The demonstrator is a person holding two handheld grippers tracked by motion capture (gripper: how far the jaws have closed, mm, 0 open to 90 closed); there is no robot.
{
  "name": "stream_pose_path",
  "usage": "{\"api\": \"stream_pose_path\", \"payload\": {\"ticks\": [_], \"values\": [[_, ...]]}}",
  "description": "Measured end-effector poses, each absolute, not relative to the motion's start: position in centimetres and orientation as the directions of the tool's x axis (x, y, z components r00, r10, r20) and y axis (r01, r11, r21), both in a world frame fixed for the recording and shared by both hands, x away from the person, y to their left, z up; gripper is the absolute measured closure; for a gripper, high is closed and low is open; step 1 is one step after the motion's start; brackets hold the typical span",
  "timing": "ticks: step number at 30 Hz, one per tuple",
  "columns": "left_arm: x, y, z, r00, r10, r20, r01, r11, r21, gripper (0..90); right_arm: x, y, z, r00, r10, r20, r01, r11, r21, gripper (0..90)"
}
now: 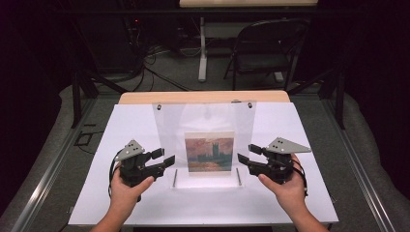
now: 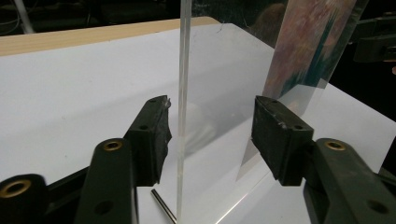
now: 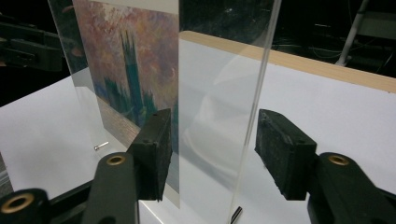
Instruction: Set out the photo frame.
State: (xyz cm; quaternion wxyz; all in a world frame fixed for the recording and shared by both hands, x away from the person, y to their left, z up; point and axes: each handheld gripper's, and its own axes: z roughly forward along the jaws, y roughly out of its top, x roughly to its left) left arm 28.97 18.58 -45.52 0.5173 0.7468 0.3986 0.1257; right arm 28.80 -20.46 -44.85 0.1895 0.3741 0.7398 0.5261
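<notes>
Both claws, left [image 1: 163,159] and right [image 1: 245,154], gape around the frame's [image 1: 203,140] side edges without gripping, so any nudge could topple it onto the bench [image 1: 290,193].

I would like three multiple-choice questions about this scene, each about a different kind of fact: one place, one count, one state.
1. Where does the picture sit?
A. flat on the white table
B. in the lower part of the upright clear panel
C. on the folding chair

2. How many screws show along the top edge of the clear panel in the high view?
A. two
B. four
C. none

3. How do the jaws of the left gripper stand?
A. pressed shut on the panel
B. open, one on each side of the panel's edge
C. shut on a pin

Answers:
1 B, the picture stands low in the panel.
2 A, one screw near each top corner.
3 B, gaps show between pads and edge.
</notes>
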Motion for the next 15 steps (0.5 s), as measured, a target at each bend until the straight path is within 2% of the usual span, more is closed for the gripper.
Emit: {"api": "stream_pose_path", "payload": {"ticks": [8,15], "values": [[28.1,19.8,-45.5,0.632,0.746,-0.211,0.457,-0.140,0.878,39.8,28.0,-21.5,-44.8,-0.633,0.768,0.096,0.346,0.169,0.923,37.0],[27.1,21.5,-46.1,0.599,0.766,-0.234,0.462,-0.091,0.882,39.5,27.0,-23.2,-45.0,-0.607,0.788,0.101,0.335,0.139,0.932,36.1]]}}
